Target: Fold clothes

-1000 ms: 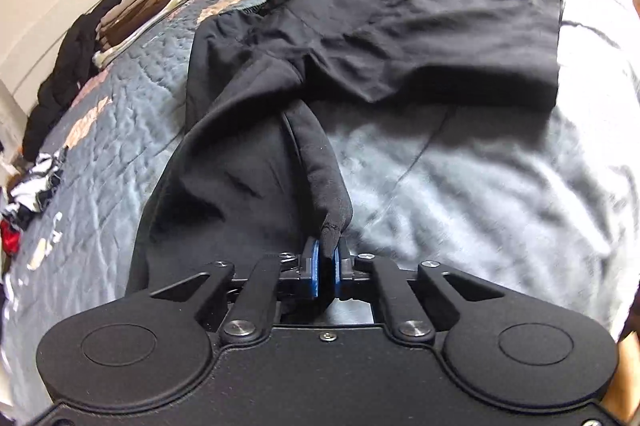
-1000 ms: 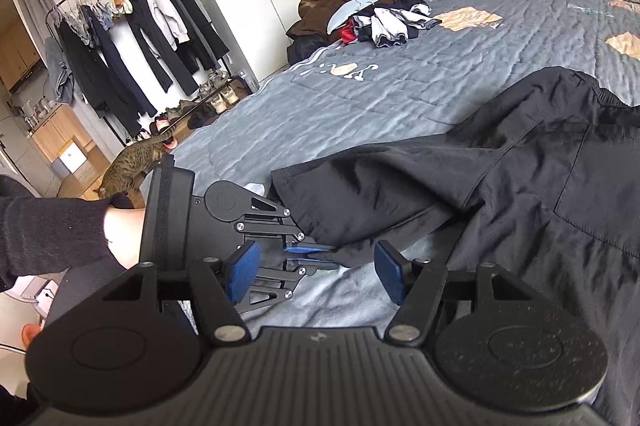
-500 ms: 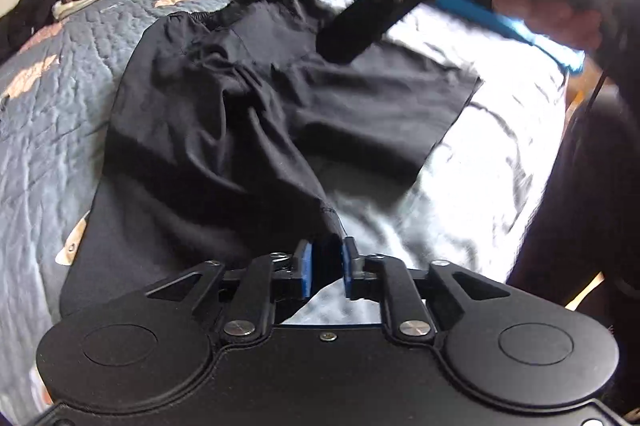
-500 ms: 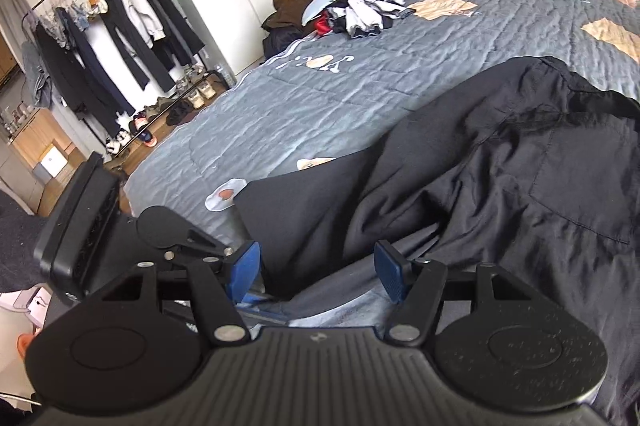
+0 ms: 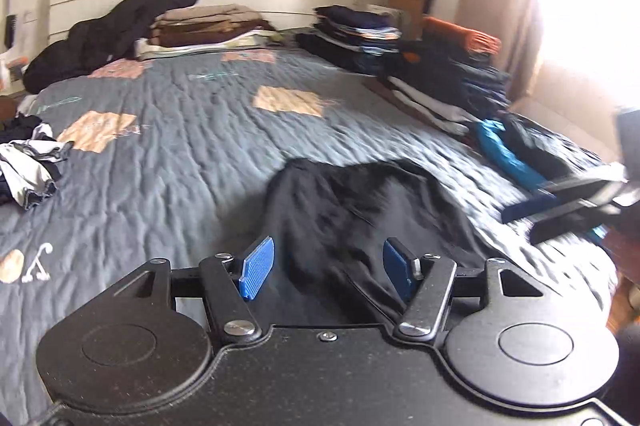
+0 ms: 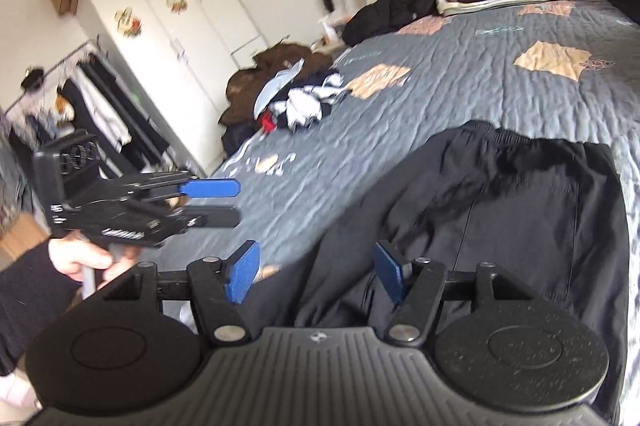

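Black trousers [image 5: 360, 210] lie on the grey quilt [image 5: 180, 154], folded lengthwise with one leg over the other. Their elastic waistband [image 6: 500, 136] is at the far end. My left gripper [image 5: 326, 268] hovers open just above the near end of the trousers, with nothing between its blue pads [image 5: 256, 268]. My right gripper [image 6: 316, 272] is open too, over the trousers' left edge and holding nothing. Each gripper shows in the other's view: the right gripper [image 5: 518, 226] blurred at the right, the left gripper [image 6: 238, 202] held by a hand [image 6: 80, 258].
Stacks of folded clothes [image 5: 440, 78] line the bed's right side. A folded brown pile [image 5: 200, 26] and a black jacket [image 5: 104, 34] lie by the headboard. Loose clothes [image 6: 304, 102] sit on the left side. A wardrobe [image 6: 168, 26] and clothes rack [image 6: 80, 98] stand beyond.
My left gripper carried the trouser leg across onto the other leg, let go of it and opened. Both grippers have lifted and tilted up away from the cloth.
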The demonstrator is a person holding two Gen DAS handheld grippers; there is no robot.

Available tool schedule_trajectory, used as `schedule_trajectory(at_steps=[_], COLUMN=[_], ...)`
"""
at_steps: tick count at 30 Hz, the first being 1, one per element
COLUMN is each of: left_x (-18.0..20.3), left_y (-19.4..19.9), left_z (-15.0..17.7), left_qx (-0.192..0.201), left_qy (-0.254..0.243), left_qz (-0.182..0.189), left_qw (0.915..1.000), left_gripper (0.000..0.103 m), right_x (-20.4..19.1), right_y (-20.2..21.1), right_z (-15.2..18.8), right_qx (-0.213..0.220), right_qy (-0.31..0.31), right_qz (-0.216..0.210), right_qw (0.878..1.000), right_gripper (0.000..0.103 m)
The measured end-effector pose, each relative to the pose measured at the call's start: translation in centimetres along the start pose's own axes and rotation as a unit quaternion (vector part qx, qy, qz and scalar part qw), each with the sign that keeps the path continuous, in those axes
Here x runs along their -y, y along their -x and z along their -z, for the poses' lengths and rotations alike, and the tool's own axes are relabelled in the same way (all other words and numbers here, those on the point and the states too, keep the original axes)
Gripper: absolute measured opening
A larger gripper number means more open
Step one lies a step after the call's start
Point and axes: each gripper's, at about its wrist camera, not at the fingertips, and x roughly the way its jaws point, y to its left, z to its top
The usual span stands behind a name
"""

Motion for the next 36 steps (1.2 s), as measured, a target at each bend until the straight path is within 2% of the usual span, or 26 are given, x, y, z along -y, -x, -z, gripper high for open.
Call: schedule_trajectory(at_steps=[4, 7, 9, 12, 16, 19, 20, 21, 22, 24, 26, 28, 33, 36], left_x=[-3.8, -6.0, -7.4, -8.5, -10.8, -11.2, -10.6, -9.9, -9.2, -7.3, -5.2, -3.6, 0.8, 3.8], left_y=[-5.6, -9.6, -12.3, -15.5, -18.9, -20.8, -21.2, -21.7, -22.1, -22.7, -22.7, -21.9, -19.2, -18.3], left_z=[-1.6, -1.6, -1.5, -1.4, -1.8, -1.7, -1.6, -1.5, -1.3, -0.8, 0.0, 0.4, 1.3, 2.3], left_qx=[-0.023, -0.052, -0.083, -0.105, -0.097, -0.105, -0.110, -0.115, -0.120, -0.131, -0.136, -0.127, -0.096, -0.094], left_qy=[0.025, 0.046, 0.074, 0.101, 0.159, 0.178, 0.167, 0.155, 0.143, 0.100, 0.063, 0.035, -0.046, -0.110], left_qz=[-0.019, -0.014, 0.022, 0.050, 0.052, 0.046, 0.044, 0.042, 0.040, 0.039, 0.045, 0.051, 0.052, 0.046], left_qw=[0.9992, 0.9974, 0.9935, 0.9882, 0.9812, 0.9774, 0.9787, 0.9803, 0.9816, 0.9855, 0.9877, 0.9899, 0.9929, 0.9884], left_gripper=[0.060, 0.060, 0.060, 0.060, 0.060, 0.060, 0.059, 0.053, 0.041, 0.029, 0.027, 0.010, 0.005, 0.004], right_x=[1.8, 3.3, 4.0, 4.9, 6.2, 6.8, 7.0, 7.2, 7.4, 7.5, 7.7, 7.6, 7.5, 7.1], right_y=[-0.6, -0.8, -0.9, -0.9, -0.6, -0.5, -0.5, -0.5, -0.5, -0.5, -0.5, -0.3, 0.2, 1.1], right_z=[-1.2, -0.9, -0.7, -0.7, -0.5, -0.4, -0.4, -0.4, -0.3, -0.1, 0.0, 0.1, 0.1, -0.2], right_qx=[0.012, 0.016, 0.013, 0.020, 0.028, 0.030, 0.031, 0.031, 0.030, 0.027, 0.024, 0.023, 0.023, 0.036], right_qy=[-0.011, -0.022, -0.025, -0.033, -0.048, -0.055, -0.057, -0.058, -0.060, -0.061, -0.061, -0.060, -0.057, -0.048], right_qz=[0.014, 0.006, 0.011, 0.003, -0.021, -0.020, -0.018, -0.017, -0.016, -0.012, -0.010, -0.009, -0.010, -0.018], right_qw=[1.000, 1.000, 1.000, 0.999, 0.998, 0.998, 0.998, 0.998, 0.998, 0.998, 0.998, 0.998, 0.998, 0.998], right_gripper=[0.063, 0.063, 0.063, 0.063, 0.063, 0.063, 0.063, 0.063, 0.063, 0.063, 0.063, 0.063, 0.063, 0.063])
